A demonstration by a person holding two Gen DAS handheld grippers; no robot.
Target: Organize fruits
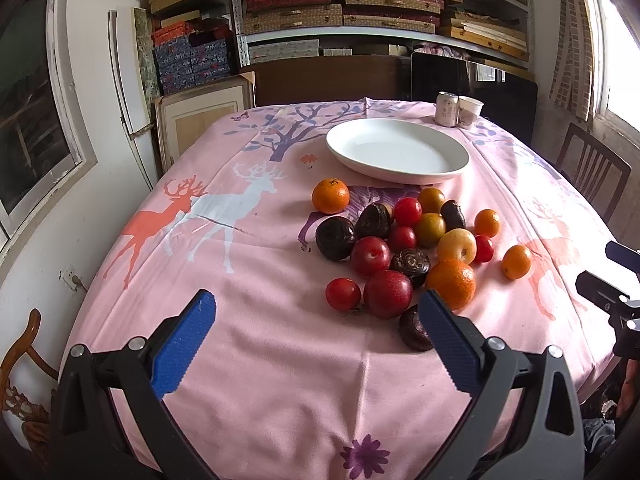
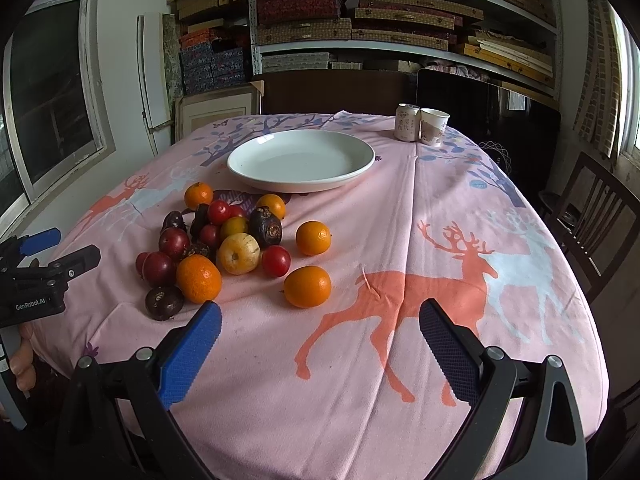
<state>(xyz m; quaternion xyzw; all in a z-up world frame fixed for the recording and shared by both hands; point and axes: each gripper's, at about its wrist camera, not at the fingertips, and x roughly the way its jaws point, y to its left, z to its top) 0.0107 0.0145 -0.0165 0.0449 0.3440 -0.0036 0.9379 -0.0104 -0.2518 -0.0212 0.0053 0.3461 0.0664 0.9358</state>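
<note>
The fruit pile [image 1: 404,248] lay on the tablecloth [image 1: 260,380] just in front of the white plate [image 1: 396,150]. The left gripper [image 1: 316,312] hovered wide and empty just short of the pile; the right gripper [image 2: 320,320], equally wide, hung to the pile's right.

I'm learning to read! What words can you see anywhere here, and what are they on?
"GenRobot.AI": white letters on the black body of the left gripper, seen from the right wrist.
Can: dark characters, too blurred to read.
Paper cup: a printed pattern, no readable words.
</note>
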